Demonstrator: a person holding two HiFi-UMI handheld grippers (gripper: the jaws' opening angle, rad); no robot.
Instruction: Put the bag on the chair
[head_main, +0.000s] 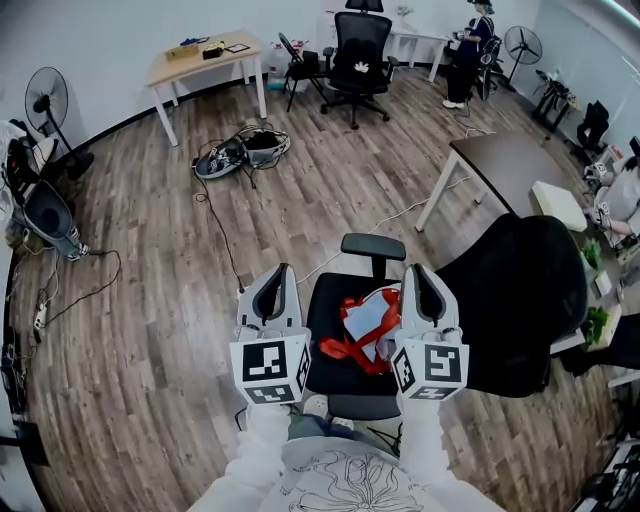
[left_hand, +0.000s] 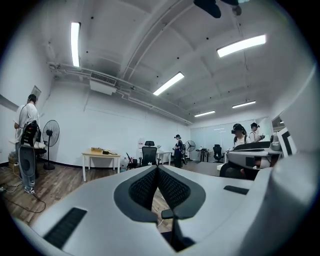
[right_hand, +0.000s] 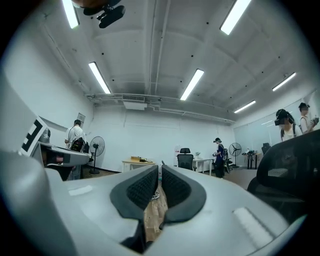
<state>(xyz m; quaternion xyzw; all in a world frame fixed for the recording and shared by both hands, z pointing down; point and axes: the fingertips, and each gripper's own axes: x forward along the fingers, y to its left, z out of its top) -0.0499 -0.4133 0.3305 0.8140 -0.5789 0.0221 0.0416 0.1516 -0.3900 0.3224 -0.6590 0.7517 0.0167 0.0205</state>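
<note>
Bag (head_main: 365, 322), red and white, lies on the seat of the black chair (head_main: 328, 310), lower centre of the head view, w/ its red straps spilling toward the seat's near edge. It's touching neither gripper.

Judging by that, the placing step looks done and the task approx. complete. Next move only calls for drawing both grippers clear w/o catching a strap.

L gripper (head_main: 278, 280) hangs above the seat's left edge, its pads pressed together on nothing. R gripper (head_main: 420, 282) hangs above the right edge, its pads all but together w/ just a thin slit, nothing in it.

Only the head view shows bag and seat. Both gripper views look level across the room instead: ceiling lights, a far table (left_hand: 100, 155), standing people, plus the closed pads up close (left_hand: 157, 172) (right_hand: 160, 172).
</note>
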